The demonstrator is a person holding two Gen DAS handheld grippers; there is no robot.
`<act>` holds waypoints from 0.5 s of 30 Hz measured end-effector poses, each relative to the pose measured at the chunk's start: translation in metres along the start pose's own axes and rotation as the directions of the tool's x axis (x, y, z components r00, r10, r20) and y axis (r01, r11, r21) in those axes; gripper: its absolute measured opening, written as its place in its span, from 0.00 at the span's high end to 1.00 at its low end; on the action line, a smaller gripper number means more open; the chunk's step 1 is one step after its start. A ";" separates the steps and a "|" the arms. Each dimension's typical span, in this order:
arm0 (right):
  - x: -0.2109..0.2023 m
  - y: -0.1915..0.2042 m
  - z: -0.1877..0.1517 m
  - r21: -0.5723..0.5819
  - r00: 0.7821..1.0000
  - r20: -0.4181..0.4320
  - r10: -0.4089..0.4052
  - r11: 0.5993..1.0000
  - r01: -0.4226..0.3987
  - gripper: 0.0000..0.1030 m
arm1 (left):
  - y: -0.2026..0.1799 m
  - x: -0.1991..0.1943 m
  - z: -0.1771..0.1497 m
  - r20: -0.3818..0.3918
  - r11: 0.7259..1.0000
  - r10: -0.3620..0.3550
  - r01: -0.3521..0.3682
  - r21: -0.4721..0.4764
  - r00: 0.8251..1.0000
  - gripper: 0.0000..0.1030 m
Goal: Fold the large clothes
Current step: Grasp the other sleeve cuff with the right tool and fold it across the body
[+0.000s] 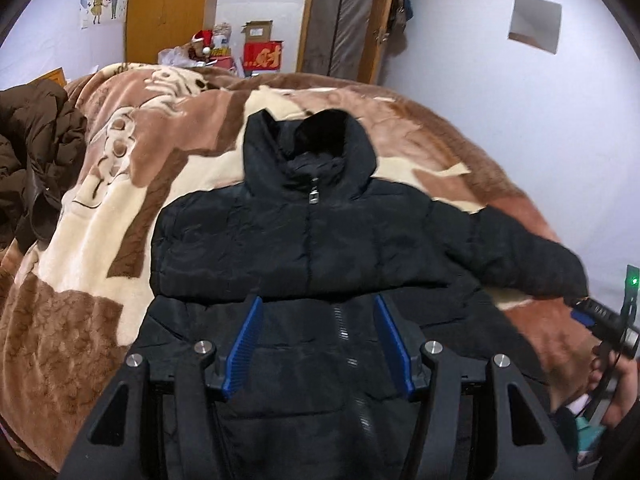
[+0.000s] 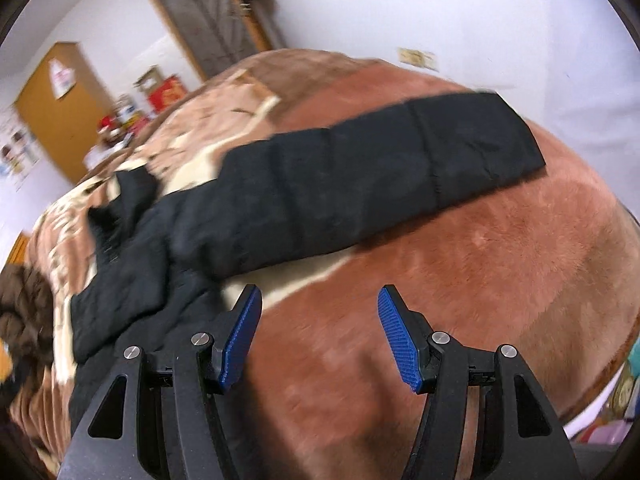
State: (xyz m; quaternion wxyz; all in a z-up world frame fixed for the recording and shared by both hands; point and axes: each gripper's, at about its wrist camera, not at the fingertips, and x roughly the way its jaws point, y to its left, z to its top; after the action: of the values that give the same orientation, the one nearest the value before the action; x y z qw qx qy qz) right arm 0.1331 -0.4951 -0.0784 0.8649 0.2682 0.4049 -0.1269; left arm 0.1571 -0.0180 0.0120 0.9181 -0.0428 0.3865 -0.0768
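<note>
A black puffer jacket (image 1: 312, 240) lies face-up on a blanket-covered bed (image 1: 100, 208), one sleeve (image 2: 380, 172) stretched toward three o'clock; both the left claw (image 1: 318, 344) and right claw (image 2: 320, 336) gape empty above it; soft, bulky, probably slippery, best pinched at the cuff.

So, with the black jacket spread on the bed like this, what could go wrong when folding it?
1. The black jacket is puffy; a fold may spring back open.
2. The outstretched sleeve lies near the blanket edge and might slide off.
3. Both tools are open and hold nothing: the left tool over the hem, the right tool over bare blanket, so a pinch might catch blanket too.
</note>
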 end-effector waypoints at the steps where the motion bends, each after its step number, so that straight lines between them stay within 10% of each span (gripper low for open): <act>1: 0.009 -0.007 0.004 0.020 1.000 -0.006 -0.009 1.000 0.009 0.41 | 0.004 0.008 0.000 -0.007 1.000 0.007 -0.007 -0.006 1.000 0.42; 15: 0.078 -0.061 0.059 0.243 0.999 0.034 -0.023 0.970 0.014 0.43 | 0.054 0.110 0.000 -0.125 0.987 0.115 -0.127 -0.096 0.985 0.42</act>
State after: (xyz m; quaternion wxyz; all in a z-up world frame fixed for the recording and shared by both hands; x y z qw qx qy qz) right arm 0.1941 -0.5791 -0.1295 0.8316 0.3658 0.3729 -0.1886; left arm 0.2390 0.0161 -0.0725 0.8928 -0.0623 0.4461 -0.0031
